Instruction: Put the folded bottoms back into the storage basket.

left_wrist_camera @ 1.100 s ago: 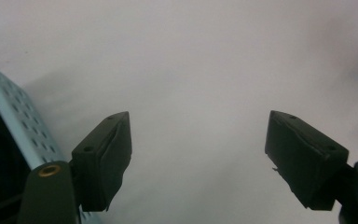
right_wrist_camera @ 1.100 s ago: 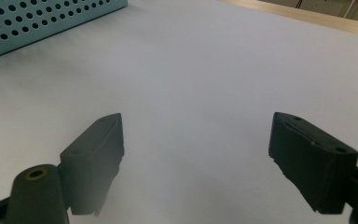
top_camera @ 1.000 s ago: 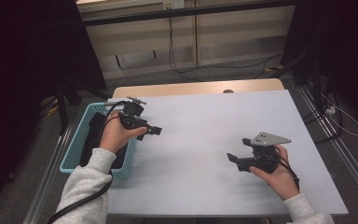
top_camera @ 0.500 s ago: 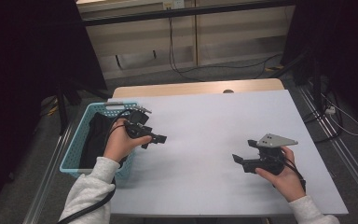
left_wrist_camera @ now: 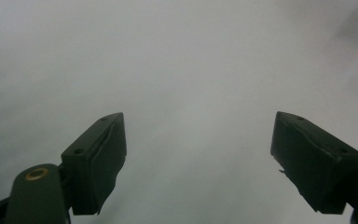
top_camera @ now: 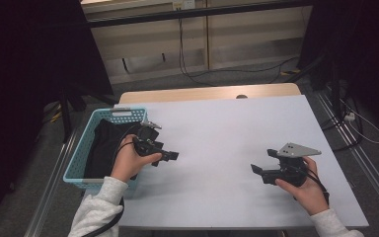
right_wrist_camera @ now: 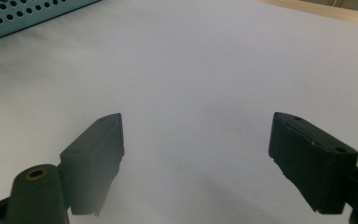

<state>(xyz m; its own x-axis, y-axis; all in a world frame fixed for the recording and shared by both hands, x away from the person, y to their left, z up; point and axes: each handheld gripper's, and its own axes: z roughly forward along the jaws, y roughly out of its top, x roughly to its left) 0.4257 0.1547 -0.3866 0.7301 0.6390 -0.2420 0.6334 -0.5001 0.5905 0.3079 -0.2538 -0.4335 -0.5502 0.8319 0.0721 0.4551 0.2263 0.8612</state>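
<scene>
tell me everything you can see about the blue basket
The blue basket is light blue plastic, rectangular, with rows of small holes in its walls and a handle slot at the far end. It stands upright at the table's left edge, holding a black cloth. The left gripper sits just right of it, over the table.

Dim room, grey floor (top_camera: 256,76), pale wall panels (top_camera: 143,47).

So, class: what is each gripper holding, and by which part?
Nothing. The left gripper and right gripper both have jaws wide apart over the bare white table.
</scene>
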